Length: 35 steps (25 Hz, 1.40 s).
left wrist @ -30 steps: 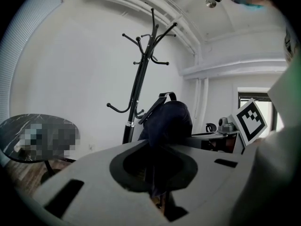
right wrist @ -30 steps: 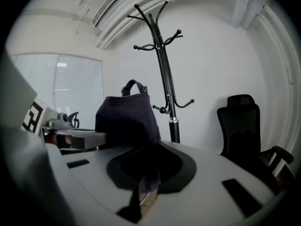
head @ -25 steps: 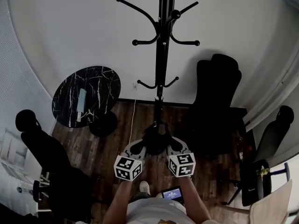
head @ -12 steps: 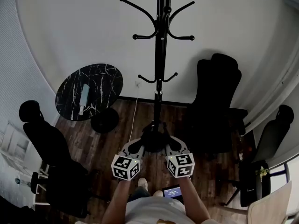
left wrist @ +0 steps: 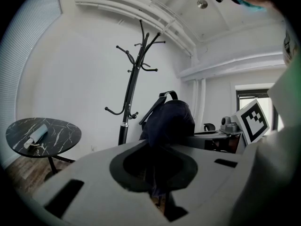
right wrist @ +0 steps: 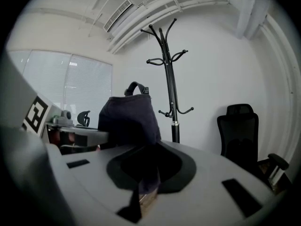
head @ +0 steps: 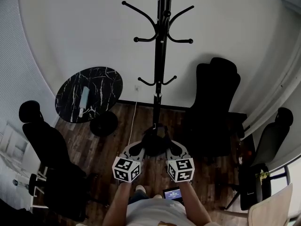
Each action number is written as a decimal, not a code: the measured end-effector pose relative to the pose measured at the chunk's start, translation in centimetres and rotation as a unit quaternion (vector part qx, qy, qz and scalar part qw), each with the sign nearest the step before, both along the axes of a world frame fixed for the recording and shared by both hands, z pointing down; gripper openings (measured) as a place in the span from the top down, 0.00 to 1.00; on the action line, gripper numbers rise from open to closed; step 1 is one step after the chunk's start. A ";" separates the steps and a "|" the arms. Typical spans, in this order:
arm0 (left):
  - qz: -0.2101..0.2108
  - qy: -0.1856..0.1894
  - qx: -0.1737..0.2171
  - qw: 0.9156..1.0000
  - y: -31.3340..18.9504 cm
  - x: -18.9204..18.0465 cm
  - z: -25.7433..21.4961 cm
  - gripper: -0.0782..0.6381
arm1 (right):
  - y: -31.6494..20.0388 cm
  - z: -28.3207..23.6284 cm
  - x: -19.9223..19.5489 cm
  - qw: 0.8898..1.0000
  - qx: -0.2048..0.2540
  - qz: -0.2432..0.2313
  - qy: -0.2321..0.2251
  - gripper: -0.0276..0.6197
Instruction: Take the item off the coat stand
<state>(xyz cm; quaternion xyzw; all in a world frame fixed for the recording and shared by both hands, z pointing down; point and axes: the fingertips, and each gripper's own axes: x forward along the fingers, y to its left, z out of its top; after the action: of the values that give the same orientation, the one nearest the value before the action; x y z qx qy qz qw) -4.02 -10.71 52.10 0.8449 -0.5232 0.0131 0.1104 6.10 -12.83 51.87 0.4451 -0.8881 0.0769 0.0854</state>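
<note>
Slightly toward 6 o'clock since a second ago, our left tool (head: pixel 137 149) and right tool (head: pixel 173 149) carry the dark bag (head: pixel 154 142) a touch farther from the coat stand (head: pixel 160 69). Both tools are clenched on the bag's fabric, holding it between them, clear of every hook. We see the stand at 12 o'clock and a black chair (head: pixel 214 102) at 2 o'clock.

coat stand (head: pixel 160 55): black metal, smooth, slight sheen
backpack (left wrist: pixel 169 119): dark navy cloth, matt
round table (head: pixel 101 79): black marble-look top, white veins, glossy
floor (head: pixel 113 147): dark wood planks
office chair (head: pixel 214 98): black matt upholstery
</note>
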 end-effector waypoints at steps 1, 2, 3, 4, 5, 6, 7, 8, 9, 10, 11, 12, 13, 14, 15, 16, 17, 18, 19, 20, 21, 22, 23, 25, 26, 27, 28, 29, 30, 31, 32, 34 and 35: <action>0.001 0.000 0.000 1.000 0.0 0.1 0.0 0.85 | 0.0 0.0 0.1 1.000 0.000 0.001 0.000 0.91; 0.002 0.000 -0.001 1.000 0.0 0.2 0.0 0.85 | 0.0 0.1 0.2 1.000 -0.001 0.003 -0.001 0.91; 0.004 0.000 -0.002 1.000 0.0 0.3 0.1 0.85 | 0.0 0.1 0.3 1.000 -0.002 0.005 -0.002 0.91; 0.006 0.000 -0.003 1.000 0.0 0.4 0.1 0.85 | -0.1 0.1 0.4 1.000 -0.003 0.006 -0.003 0.91; 0.006 0.000 -0.004 1.000 0.0 0.5 0.2 0.85 | -0.1 0.2 0.5 1.000 -0.004 0.007 -0.003 0.91; 0.007 0.000 -0.006 1.000 0.0 0.5 0.4 0.85 | -0.2 0.2 0.5 1.000 -0.006 0.008 -0.003 0.91; 0.006 0.000 -0.007 1.000 0.0 0.5 0.5 0.85 | -0.1 0.3 0.4 1.000 -0.007 0.007 -0.003 0.91; 0.006 0.000 -0.008 1.000 0.0 0.4 0.5 0.85 | -0.1 0.4 0.4 1.000 -0.008 0.007 -0.004 0.91; 0.005 0.000 -0.008 1.000 0.1 0.4 0.5 0.85 | 0.0 0.4 0.4 1.000 -0.008 0.007 -0.004 0.91; 0.005 0.000 -0.008 1.000 0.2 0.4 0.6 0.85 | 0.1 0.5 0.4 1.000 -0.008 0.007 -0.004 0.91; 0.004 0.001 -0.008 1.000 0.3 0.5 0.6 0.85 | 0.2 0.5 0.5 1.000 -0.008 0.006 -0.004 0.91; 0.004 0.001 -0.007 1.000 0.3 0.5 0.6 0.85 | 0.3 0.5 0.5 1.000 -0.008 0.005 -0.004 0.91; 0.003 0.002 -0.007 1.000 0.4 0.5 0.6 0.85 | 0.3 0.6 0.5 1.000 -0.008 0.004 -0.003 0.91; 0.003 0.002 -0.007 1.000 0.4 0.5 0.7 0.85 | 0.3 0.6 0.5 1.000 -0.009 0.002 -0.003 0.91; 0.004 0.002 -0.008 1.000 0.5 0.6 0.7 0.85 | 0.3 0.6 0.6 1.000 -0.009 0.002 -0.002 0.91; 0.004 0.003 -0.009 1.000 0.5 0.6 0.8 0.85 | 0.4 0.7 0.6 1.000 -0.009 0.000 0.000 0.91; 0.004 0.004 -0.010 1.000 0.6 0.6 0.9 0.85 | 0.5 0.7 0.6 1.000 -0.010 -0.001 0.002 0.91; 0.003 0.006 -0.011 1.000 0.7 0.6 1.0 0.85 | 0.6 0.8 0.6 1.000 -0.010 -0.001 0.003 0.91; 0.003 0.006 -0.012 1.000 0.7 0.6 1.1 0.85 | 0.6 0.9 0.6 1.000 -0.011 -0.001 0.005 0.91; 0.003 0.006 -0.012 1.000 0.7 0.6 1.1 0.85 | 0.7 1.0 0.6 1.000 -0.012 0.000 0.006 0.91; 0.003 0.006 -0.012 1.000 0.8 0.7 1.2 0.85 | 0.7 1.0 0.7 1.000 -0.013 0.002 0.006 0.91; 0.004 0.005 -0.012 1.000 0.8 0.7 1.2 0.85 | 0.8 1.1 0.7 1.000 -0.015 0.003 0.005 0.91; 0.005 0.004 -0.012 1.000 0.9 0.7 1.2 0.85 | 0.9 1.1 0.8 1.000 -0.017 0.004 0.003 0.91; 0.006 0.005 -0.012 1.000 1.1 0.7 1.2 0.85 | 1.1 1.2 0.8 1.000 -0.020 0.004 0.003 0.91; 0.005 0.006 -0.013 1.000 1.2 0.8 1.2 0.85 | 1.2 1.2 0.9 1.000 -0.021 0.003 0.003 0.91; 0.005 0.007 -0.012 1.000 1.2 0.8 1.2 0.85 | 1.3 1.2 0.9 1.000 -0.021 0.003 0.003 0.91; 0.004 0.007 -0.012 1.000 1.2 0.8 1.2 0.85 | 1.3 1.2 0.9 1.000 -0.021 0.003 0.003 0.91; 0.004 0.007 -0.011 1.000 1.2 0.8 1.2 0.85 | 1.3 1.2 0.9 1.000 -0.020 0.002 0.003 0.91; 0.004 0.006 -0.011 1.000 1.2 0.8 1.2 0.85 | 1.2 1.2 0.9 1.000 -0.020 0.002 0.003 0.91; 0.003 0.006 -0.011 1.000 1.2 0.9 1.2 0.85 | 1.2 1.2 1.0 1.000 -0.019 0.002 0.003 0.91; 0.003 0.006 -0.012 1.000 1.3 0.9 1.2 0.85 | 1.2 1.2 1.0 1.000 -0.019 0.001 0.003 0.91; 0.004 0.007 -0.010 1.000 1.2 1.1 1.0 0.85 | 1.2 1.0 1.3 1.000 -0.018 0.001 0.003 0.91; 0.004 0.007 -0.008 1.000 1.1 1.2 0.9 0.85 | 1.2 0.9 1.4 1.000 -0.017 0.001 0.003 0.91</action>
<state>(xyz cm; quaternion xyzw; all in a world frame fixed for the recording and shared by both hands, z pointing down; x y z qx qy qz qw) -2.80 -9.56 53.00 0.8462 -0.5189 0.0119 0.1209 7.45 -11.61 52.81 0.4451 -0.8858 0.0904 0.0955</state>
